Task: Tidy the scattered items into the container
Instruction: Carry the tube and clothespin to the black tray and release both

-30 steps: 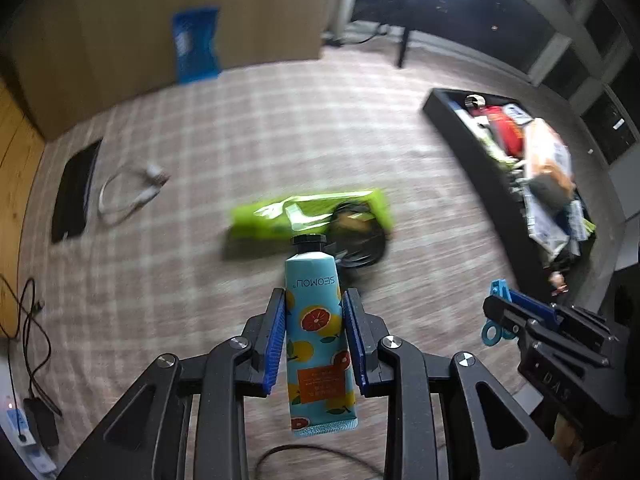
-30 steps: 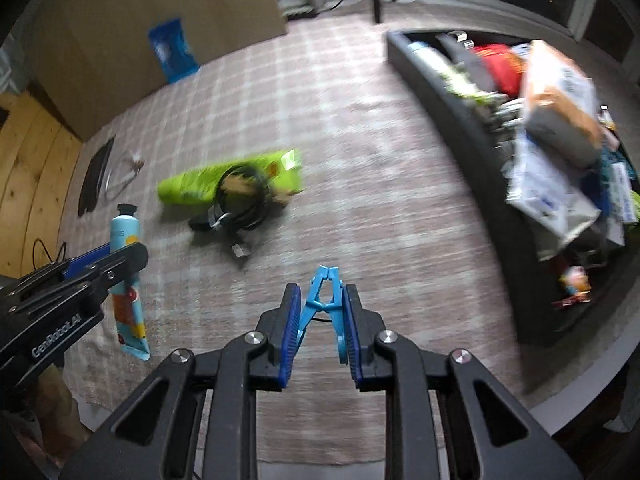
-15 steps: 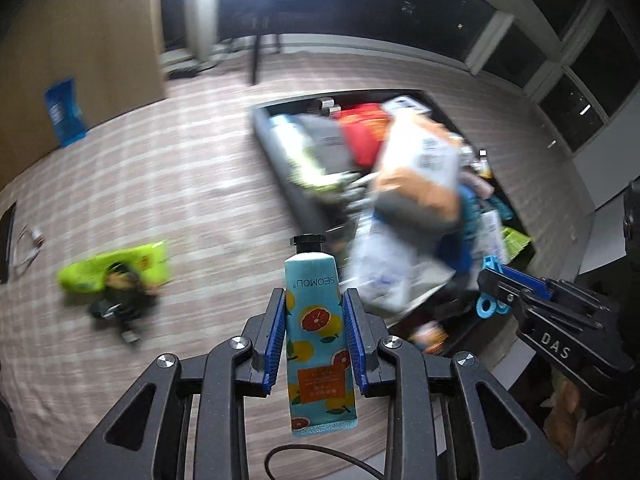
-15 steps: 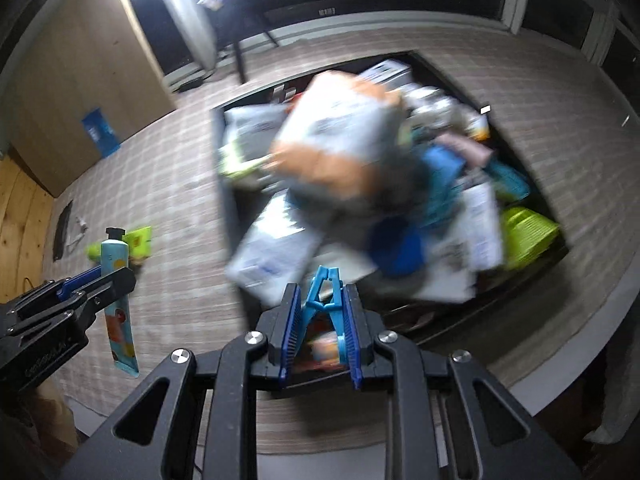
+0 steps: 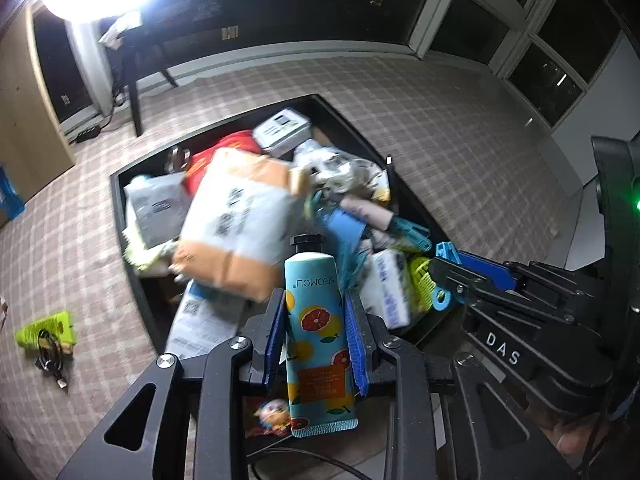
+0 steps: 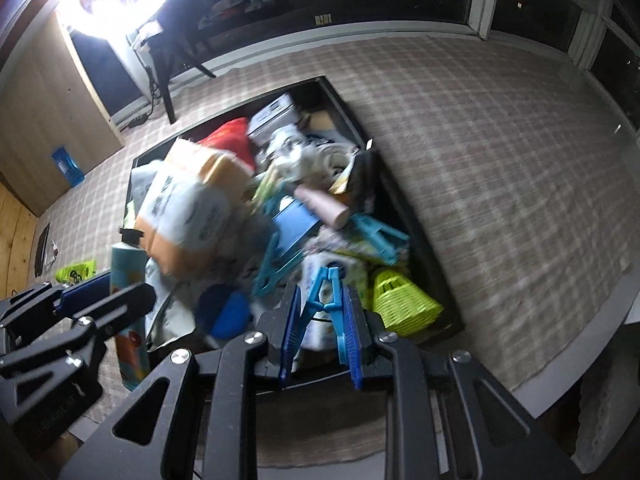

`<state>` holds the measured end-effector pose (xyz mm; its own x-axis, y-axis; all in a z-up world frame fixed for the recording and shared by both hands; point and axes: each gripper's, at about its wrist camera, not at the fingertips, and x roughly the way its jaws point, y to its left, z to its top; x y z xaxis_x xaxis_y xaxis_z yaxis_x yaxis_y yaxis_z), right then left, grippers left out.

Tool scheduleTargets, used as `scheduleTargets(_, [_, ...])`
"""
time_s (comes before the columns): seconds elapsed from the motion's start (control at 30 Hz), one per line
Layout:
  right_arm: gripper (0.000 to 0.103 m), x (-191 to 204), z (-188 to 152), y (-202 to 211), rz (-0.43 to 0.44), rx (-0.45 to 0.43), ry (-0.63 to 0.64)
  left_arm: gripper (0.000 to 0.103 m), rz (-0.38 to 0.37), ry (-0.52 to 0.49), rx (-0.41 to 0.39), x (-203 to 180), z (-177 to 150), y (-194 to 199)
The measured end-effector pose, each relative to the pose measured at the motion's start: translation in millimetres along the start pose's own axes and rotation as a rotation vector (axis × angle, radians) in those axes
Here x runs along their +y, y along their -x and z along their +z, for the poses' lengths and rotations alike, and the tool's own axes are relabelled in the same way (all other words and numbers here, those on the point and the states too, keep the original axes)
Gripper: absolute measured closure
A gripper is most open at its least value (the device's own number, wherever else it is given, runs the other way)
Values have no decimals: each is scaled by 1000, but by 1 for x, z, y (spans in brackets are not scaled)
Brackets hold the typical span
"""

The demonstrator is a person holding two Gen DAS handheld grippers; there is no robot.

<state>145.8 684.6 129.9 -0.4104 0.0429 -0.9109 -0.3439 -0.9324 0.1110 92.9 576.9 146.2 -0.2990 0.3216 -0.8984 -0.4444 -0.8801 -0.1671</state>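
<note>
My left gripper (image 5: 315, 320) is shut on a teal hand-cream tube (image 5: 318, 332) with orange-fruit print, cap pointing forward, held above the near end of the black container (image 5: 120, 216). My right gripper (image 6: 322, 312) is shut on a blue clothespin (image 6: 326, 292), also above the container's near end (image 6: 420, 236). The container is piled with a white-and-orange pack (image 5: 240, 216), a red bag, boxes and blue hangers. Each gripper shows in the other's view: the right one (image 5: 444, 280) and the left one with the tube (image 6: 128, 280).
A lime-green packet with a black cable (image 5: 46, 334) lies on the checked carpet left of the container. A blue packet (image 6: 66, 166) leans on the wooden wall. A dark table leg (image 5: 134, 104) stands behind. A yellow-green basket (image 6: 404, 300) sits in the container's near right corner.
Both grippers swung right from the carpet and the green packet to above the full container, then moved closer over it. Each still holds its item.
</note>
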Motion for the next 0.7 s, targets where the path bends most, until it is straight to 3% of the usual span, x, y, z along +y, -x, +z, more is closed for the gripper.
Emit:
scheduleTargets(0.17, [79,-12,14,-2,21,-10,20,72,16,-29,-1,-17,15,-8])
scheduleTargets(0.23, [67,-17,19,-3,24,-7,7,71,21,-30,-16,-18,19,-5])
scheduleTargets(0.47, [67,-22,25,-7,51,-18,-13,71,32,-17,-32,-6,24,3])
scheduleTargets(0.7, [67,0,30,-9,91,-19,15,71,56,38,-33,32,15,10])
